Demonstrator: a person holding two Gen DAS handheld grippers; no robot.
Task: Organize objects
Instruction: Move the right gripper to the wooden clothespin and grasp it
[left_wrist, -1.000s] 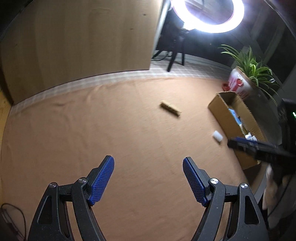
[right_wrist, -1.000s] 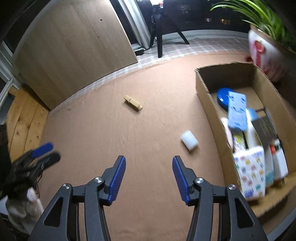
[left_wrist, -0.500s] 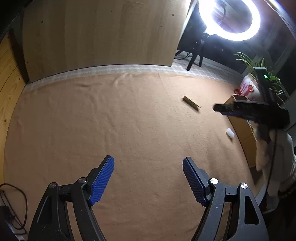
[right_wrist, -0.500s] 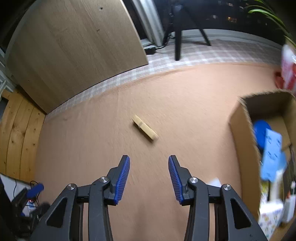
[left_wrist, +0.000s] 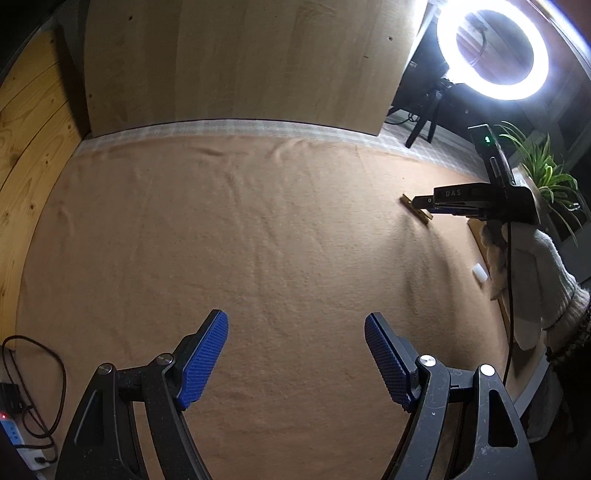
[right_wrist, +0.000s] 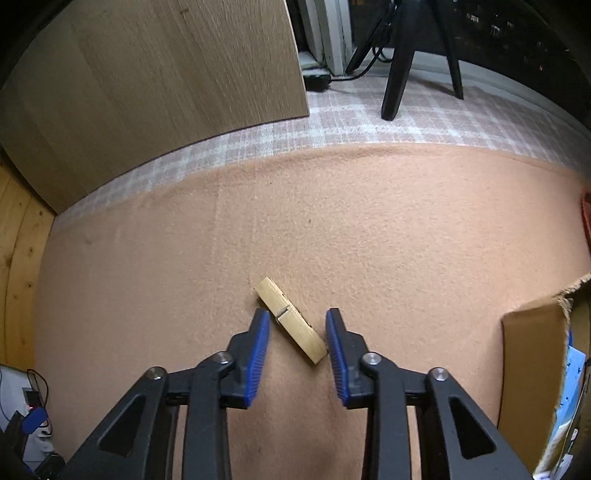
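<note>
Right claw (right_wrist: 297, 332) pointing steeply down at a wooden clothespin (right_wrist: 291, 326), jaws closing with the clothespin between them. Blue pads (right_wrist: 258, 354) not yet pressing on it: right pad close to the nearer end of the pin, left pad beside its middle, a little gap visible on that side. Clothespin lying flat and diagonal on the peach blanket (right_wrist: 406, 240), far end angled up and to the left. Corner of a cardboard box (right_wrist: 532, 362) at the right edge, something blue and white showing inside.

Left claw (left_wrist: 295, 354) hanging over bare blanket (left_wrist: 240, 229), jaws wide apart, nothing between them. From this side, right claw (left_wrist: 419, 204) seen low over the clothespin (left_wrist: 406, 201), gripped by a hand in a white knitted glove (left_wrist: 532, 266). Small white block (left_wrist: 480, 275) lying on the blanket nearer than the pin, just beside the glove. Bright ring light (left_wrist: 493, 51) on a stand at upper right, leafy plant (left_wrist: 546, 173) below it. Wooden panel (left_wrist: 240, 62) standing along the far edge of the blanket; power strip with cable (left_wrist: 22, 439) at lower left.
</note>
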